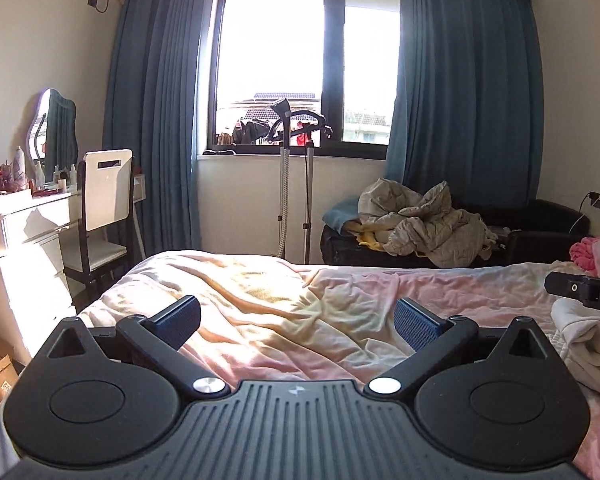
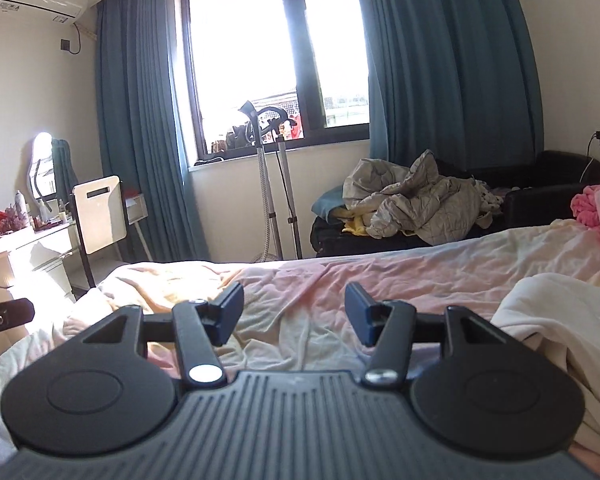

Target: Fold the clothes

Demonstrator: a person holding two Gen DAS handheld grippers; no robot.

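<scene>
My left gripper [image 1: 296, 322] is open and empty, held low over the bed. My right gripper [image 2: 294, 314] is open and empty too, also low over the bed. A cream-white garment [image 2: 556, 328] lies crumpled on the bed just right of my right gripper; it also shows at the right edge of the left wrist view [image 1: 588, 344]. The right gripper's black body [image 1: 584, 288] shows at the far right of the left wrist view, above that garment. A pink garment [image 2: 596, 204] lies heaped at the far right of the bed.
The bed is covered by a wrinkled pink and yellow sheet [image 1: 284, 300]. Beyond it stand a garment steamer [image 1: 288, 184], a black sofa [image 1: 540, 232] piled with a grey quilt [image 1: 424, 220], a white chair [image 1: 104, 200] and a white dresser [image 1: 24, 240] at the left.
</scene>
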